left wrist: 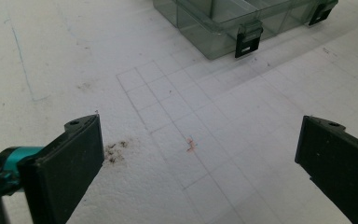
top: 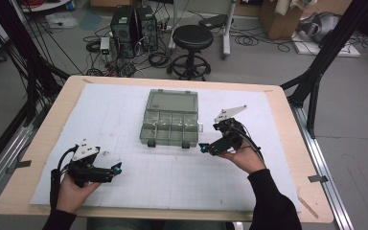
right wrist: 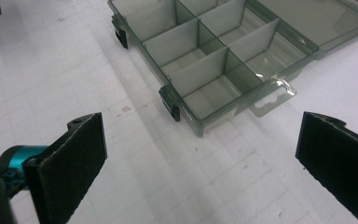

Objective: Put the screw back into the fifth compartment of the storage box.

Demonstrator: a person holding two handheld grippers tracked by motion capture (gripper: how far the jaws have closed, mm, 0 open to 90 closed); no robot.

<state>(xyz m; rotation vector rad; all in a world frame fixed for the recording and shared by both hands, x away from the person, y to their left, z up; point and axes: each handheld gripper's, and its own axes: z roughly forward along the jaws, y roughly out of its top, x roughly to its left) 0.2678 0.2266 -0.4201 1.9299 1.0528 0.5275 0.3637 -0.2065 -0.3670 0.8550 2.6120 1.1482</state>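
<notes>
Open box [top: 170,117] just left of right tool [top: 204,147], apart

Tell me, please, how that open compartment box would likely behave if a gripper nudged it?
The compartment box looks like thin clear plastic with nothing visible in its compartments, so probably light and apt to slide. Its open lid lies flat, so tipping seems unlikely.

This is looking like a robotics or research lab. Two desktop computer towers [top: 134,26] are standing on the bare grey floor [top: 249,67] amid tangled cables [top: 139,64], a black round stool [top: 192,40] is sitting beside them, cardboard boxes [top: 280,17] are lining the back, and black frame struts [top: 323,57] are bracing the wooden surface [top: 43,143] under its gridded white sheet [top: 124,120].
</notes>
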